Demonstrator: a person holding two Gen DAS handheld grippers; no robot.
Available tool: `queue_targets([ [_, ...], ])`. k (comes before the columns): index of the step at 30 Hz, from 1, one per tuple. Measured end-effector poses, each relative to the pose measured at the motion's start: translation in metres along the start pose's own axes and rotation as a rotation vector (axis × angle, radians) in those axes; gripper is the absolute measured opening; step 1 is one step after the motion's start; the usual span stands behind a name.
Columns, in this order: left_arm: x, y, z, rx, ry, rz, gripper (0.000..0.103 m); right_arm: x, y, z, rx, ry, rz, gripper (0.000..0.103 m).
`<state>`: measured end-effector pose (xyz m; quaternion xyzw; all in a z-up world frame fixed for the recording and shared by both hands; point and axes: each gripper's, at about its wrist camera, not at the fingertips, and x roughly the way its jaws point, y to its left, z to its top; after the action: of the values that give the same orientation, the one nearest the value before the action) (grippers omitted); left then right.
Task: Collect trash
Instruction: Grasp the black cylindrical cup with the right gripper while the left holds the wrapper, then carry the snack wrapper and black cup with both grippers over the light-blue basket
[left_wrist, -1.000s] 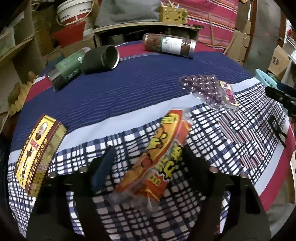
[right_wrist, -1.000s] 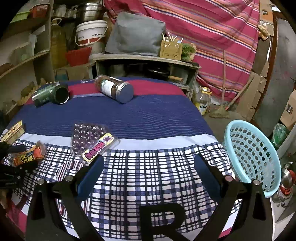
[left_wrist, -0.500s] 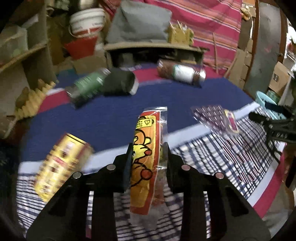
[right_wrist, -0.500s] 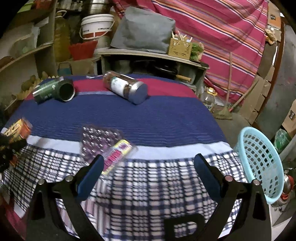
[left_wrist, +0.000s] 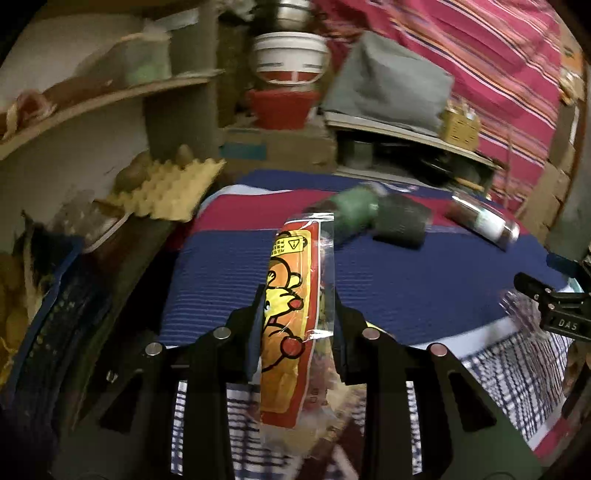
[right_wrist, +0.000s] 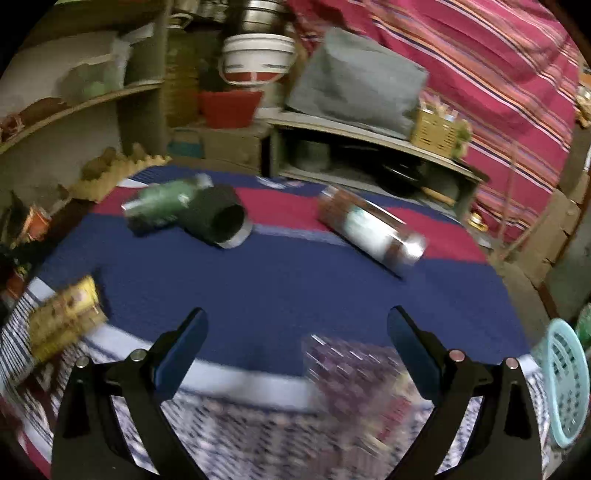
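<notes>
In the left wrist view the orange snack wrapper (left_wrist: 291, 325) stands nearly upright between the fingers of the left gripper (left_wrist: 297, 328), lifted off the table. Its long axis runs away from the camera, the clear sealed end pointing up and towards the far side of the table, the crumpled lower end hanging below the pads. The jaws have just been closing and now pinch the wrapper at about its middle, narrow but not fully together because the packet fills the gap. The wrapper's lower end blurs into the checked part of the tablecloth (left_wrist: 388, 273), and its print is only partly readable.

Behind it, further right, a green can (left_wrist: 352, 214) and a dark open-ended tube (left_wrist: 400, 221) lie on their sides, touching, with a clear jar (left_wrist: 484, 219) well apart to their right; all three are smeared by motion. At the right edge the tip of the other gripper shows.

In the right wrist view a yellow box (right_wrist: 64, 321) lies at the left on the checked cloth, badly blurred. The right gripper (right_wrist: 295, 349) hovers with its jaws spread wide and nothing between the pads. Below and between them lies a purple blister tray (right_wrist: 354, 369), its edges hard to make out. At the far right a light blue basket (right_wrist: 567, 384) is cut off by the frame edge, beside the table.
</notes>
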<state>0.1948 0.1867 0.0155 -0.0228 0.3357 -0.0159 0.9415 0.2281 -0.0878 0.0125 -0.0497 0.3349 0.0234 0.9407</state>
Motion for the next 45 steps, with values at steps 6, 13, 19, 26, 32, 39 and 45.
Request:
queue_targets([
  [6,0.014,0.013,0.008,-0.033,0.000,0.011,0.030,0.048,0.033,0.036,-0.047,0.028,0.033,0.095],
  [13,0.038,0.008,0.030,-0.023,-0.004,0.020,0.030,0.103,0.037,0.058,-0.013,0.086,0.101,0.095],
  [19,0.054,-0.002,0.044,-0.009,-0.005,0.015,0.030,0.138,0.044,0.067,-0.005,0.121,0.173,0.095],
  [26,0.063,-0.016,0.043,0.019,0.015,0.035,0.030,0.149,0.039,0.067,0.041,0.137,0.289,0.072],
  [32,0.054,-0.035,0.046,0.035,0.016,0.048,0.030,0.122,0.016,0.056,0.069,0.104,0.276,0.067],
  [39,0.027,-0.092,0.050,0.079,-0.014,-0.003,0.030,0.042,-0.070,0.026,0.100,-0.010,0.161,0.067],
  [45,0.004,-0.178,0.039,0.135,-0.048,-0.102,0.030,-0.032,-0.163,-0.006,0.137,-0.084,0.019,0.067],
])
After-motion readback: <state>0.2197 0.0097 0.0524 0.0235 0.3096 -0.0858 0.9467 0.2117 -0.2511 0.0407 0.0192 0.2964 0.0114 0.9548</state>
